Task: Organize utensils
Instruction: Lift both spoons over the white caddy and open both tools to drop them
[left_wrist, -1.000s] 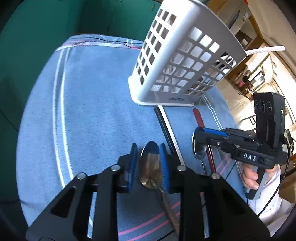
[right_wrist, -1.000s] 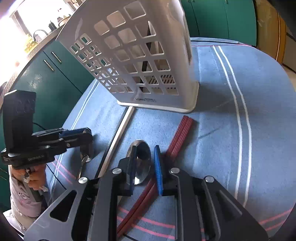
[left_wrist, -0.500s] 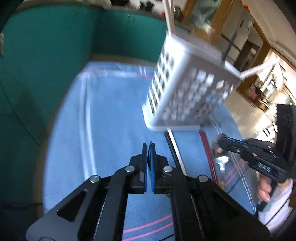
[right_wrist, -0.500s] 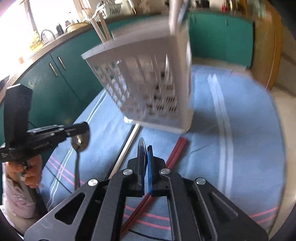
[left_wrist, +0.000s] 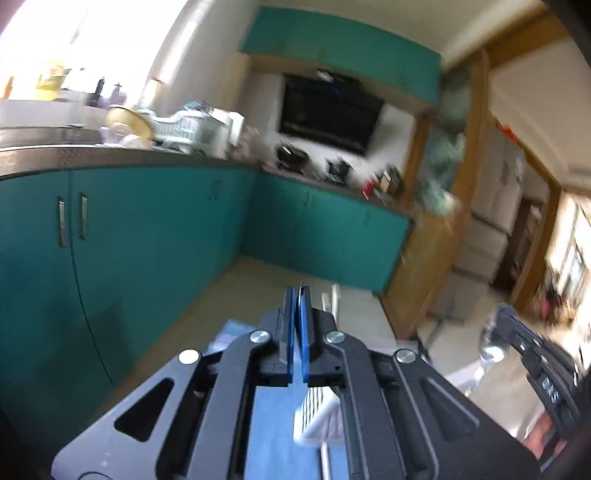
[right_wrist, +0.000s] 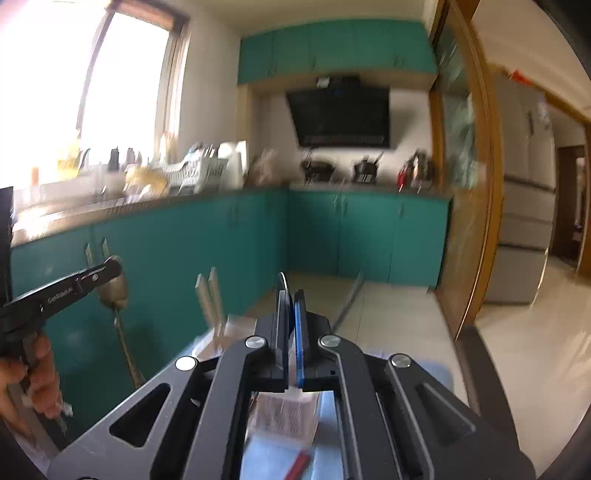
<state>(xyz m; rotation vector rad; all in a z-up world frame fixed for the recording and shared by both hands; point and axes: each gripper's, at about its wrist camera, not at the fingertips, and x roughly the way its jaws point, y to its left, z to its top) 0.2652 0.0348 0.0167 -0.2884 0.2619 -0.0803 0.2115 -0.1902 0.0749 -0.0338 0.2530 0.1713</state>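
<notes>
Above the desk (left_wrist: 269, 435), covered in a blue cloth, both grippers are holding spoons aloft, pointing out toward the teal kitchen cabinets (right_wrist: 221, 240). The left gripper (left_wrist: 297, 325) is keeping its jaws pressed together on the thin edge of a spoon bowl; in the right wrist view that spoon (right_wrist: 114, 288) is hanging bowl-up, its brownish handle dangling straight down. The right gripper (right_wrist: 290, 325) is likewise clamping a spoon by its bowl, a thin metal rim showing between the blue pads (right_wrist: 299, 332); in the left wrist view its shiny bowl (left_wrist: 489, 347) is glinting. The white lattice basket (left_wrist: 317, 417) is standing on the desk below the jaws, blurred. To do this step well, each spoon should probably be steadied over the basket, handle downward, then lowered inside before loosening the grip. A red item (right_wrist: 297, 465) is lying on the cloth.
</notes>
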